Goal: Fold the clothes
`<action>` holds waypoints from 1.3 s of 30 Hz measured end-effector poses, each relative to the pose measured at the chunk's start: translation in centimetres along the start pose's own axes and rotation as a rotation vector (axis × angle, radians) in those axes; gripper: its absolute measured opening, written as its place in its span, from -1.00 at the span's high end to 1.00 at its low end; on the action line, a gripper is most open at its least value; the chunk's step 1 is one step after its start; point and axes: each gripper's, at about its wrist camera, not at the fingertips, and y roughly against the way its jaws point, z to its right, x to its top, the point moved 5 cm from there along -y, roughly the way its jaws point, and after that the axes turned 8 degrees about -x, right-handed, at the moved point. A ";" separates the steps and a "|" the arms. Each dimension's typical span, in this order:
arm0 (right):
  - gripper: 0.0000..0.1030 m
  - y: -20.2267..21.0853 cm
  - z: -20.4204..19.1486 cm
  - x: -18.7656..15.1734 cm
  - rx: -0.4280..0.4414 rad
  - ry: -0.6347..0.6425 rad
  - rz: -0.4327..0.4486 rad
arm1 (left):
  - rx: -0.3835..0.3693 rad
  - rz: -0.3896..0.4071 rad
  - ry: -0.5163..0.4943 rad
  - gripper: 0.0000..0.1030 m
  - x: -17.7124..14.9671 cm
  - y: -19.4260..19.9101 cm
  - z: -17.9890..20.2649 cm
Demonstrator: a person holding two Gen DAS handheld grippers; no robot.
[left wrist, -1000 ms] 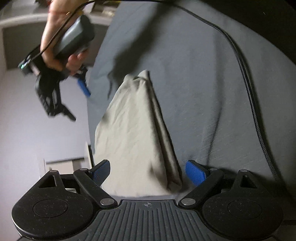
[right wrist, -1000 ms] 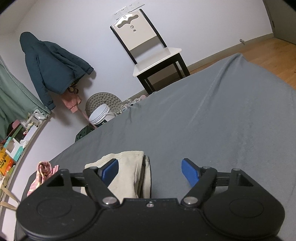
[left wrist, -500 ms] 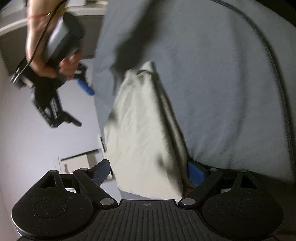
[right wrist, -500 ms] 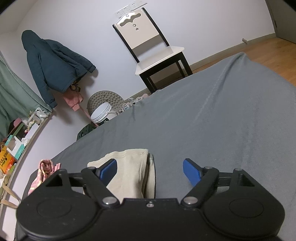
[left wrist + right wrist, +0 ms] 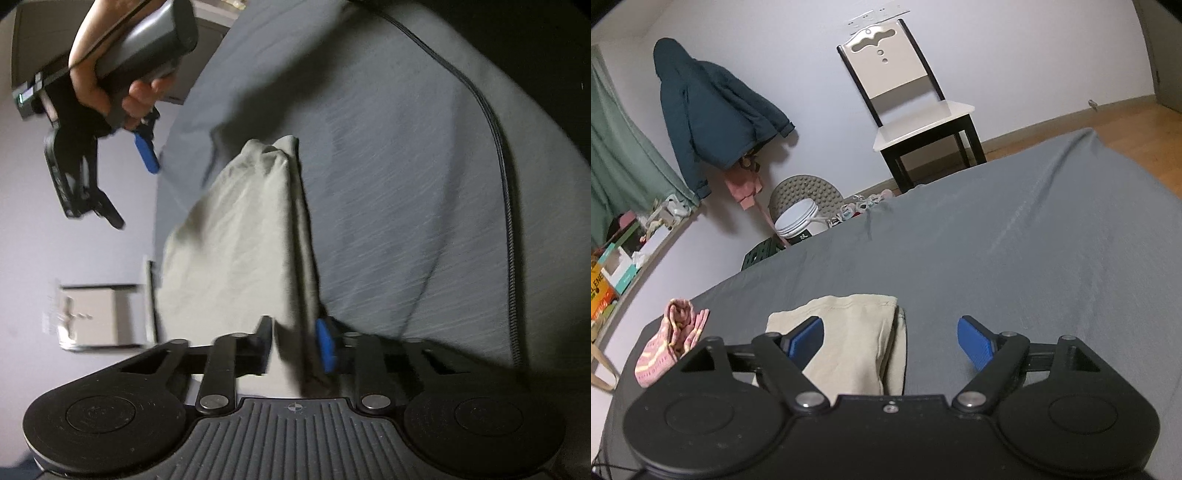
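Note:
A folded beige garment (image 5: 240, 240) lies on the grey bed sheet (image 5: 388, 166). My left gripper (image 5: 295, 347) is shut on the garment's near edge, with cloth bunched between its pads. A hand holds my right gripper (image 5: 129, 188) in the air beyond the garment's far left corner, open and holding nothing. In the right wrist view the same beige garment (image 5: 849, 325) lies flat just ahead of the open right gripper (image 5: 890, 339), under its left finger (image 5: 805, 338). The view is blurred in the left wrist camera.
A black cable (image 5: 506, 221) runs across the sheet on the right. A pink striped cloth (image 5: 672, 343) lies near the bed's left edge. Beyond the bed (image 5: 997, 240) stand a chair (image 5: 916, 103), a white bucket (image 5: 798, 221) and a hanging dark jacket (image 5: 709, 118).
My left gripper has gone from wide open around the garment's near edge to shut on it. The right gripper stays open and has drifted slightly above the far end.

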 end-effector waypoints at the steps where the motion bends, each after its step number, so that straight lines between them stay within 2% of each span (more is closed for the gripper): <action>1: -0.54 0.1 -0.3 -0.1 0.002 0.016 0.003 | -0.017 0.005 0.015 0.74 -0.1 -0.1 -0.2; 3: -0.54 0.5 -1.3 -0.3 0.016 0.068 0.014 | -0.039 0.019 0.047 0.83 -0.4 0.0 -0.9; 7: -0.54 2.1 -4.7 -0.9 0.085 0.233 0.034 | -0.091 0.047 0.145 0.83 -1.0 0.2 -2.9; 10: -0.60 4.2 -7.4 -1.5 0.158 0.359 0.054 | -0.170 0.081 0.271 0.83 -1.6 0.4 -4.7; 12: -0.65 6.2 -9.4 -2.5 0.193 0.507 0.086 | -0.213 0.105 0.347 0.83 -2.1 0.5 -5.9; 14: -0.72 8.2 -11.1 -4.7 0.202 0.716 0.130 | -0.240 0.130 0.412 0.83 -2.6 0.7 -6.8; 15: -0.79 8.8 -11.8 -6.4 0.191 0.838 0.148 | -0.251 0.143 0.438 0.83 -3.0 0.7 -7.3; 18: -0.81 9.7 -13.4 -13.2 0.110 1.230 0.189 | -0.269 0.171 0.478 0.83 -3.7 0.4 -8.2; 21: -0.81 7.8 -14.7 -18.7 -0.008 1.473 0.173 | -0.300 0.192 0.520 0.83 -4.3 0.0 -8.3; 23: -0.80 6.0 -15.2 -20.8 -0.087 1.535 0.145 | -0.310 0.206 0.543 0.83 -4.6 -0.2 -8.5; 25: -0.70 4.8 -15.3 -22.0 -0.128 1.614 0.127 | -0.315 0.216 0.560 0.83 -4.8 -0.4 -8.7; 26: -0.62 4.5 -15.5 -22.1 -0.139 1.618 0.152 | -0.315 0.221 0.570 0.83 -5.0 -0.3 -8.7; 28: -0.20 3.9 -15.7 -21.0 -0.179 1.557 0.166 | -0.316 0.230 0.588 0.83 -5.3 -0.3 -8.9; 29: 0.23 3.5 -15.7 -20.3 -0.205 1.519 0.155 | -0.322 0.230 0.596 0.83 -5.2 -0.4 -9.0; 30: 0.44 3.4 -15.6 -19.7 -0.204 1.488 0.149 | -0.322 0.233 0.602 0.83 -5.4 -0.3 -8.9; 31: 0.44 3.5 -15.7 -19.3 -0.180 1.452 0.150 | -0.315 0.237 0.606 0.83 -5.5 -0.3 -8.9; 33: 0.64 3.9 -15.8 -18.4 -0.135 1.383 0.152 | -0.287 0.239 0.589 0.81 -5.5 -0.1 -8.4; 34: 0.67 4.2 -15.8 -18.1 -0.119 1.364 0.151 | -0.262 0.239 0.570 0.81 -5.5 0.1 -8.1; 35: 0.69 4.3 -15.9 -17.9 -0.109 1.353 0.148 | -0.233 0.238 0.538 0.70 -5.3 0.2 -7.7; 36: 0.73 4.3 -15.9 -17.8 -0.105 1.346 0.145 | -0.190 0.228 0.492 0.38 -5.0 0.3 -7.1; 37: 0.73 4.4 -15.7 -17.6 -0.102 1.337 0.140 | -0.142 0.212 0.442 0.15 -4.8 0.2 -6.5; 38: 0.73 4.5 -15.5 -17.3 -0.097 1.325 0.136 | -0.097 0.201 0.396 -0.42 -4.5 0.2 -5.9; 39: 0.73 4.5 -15.4 -17.1 -0.090 1.303 0.133 | -0.033 0.198 0.346 -0.78 -4.3 0.1 -5.3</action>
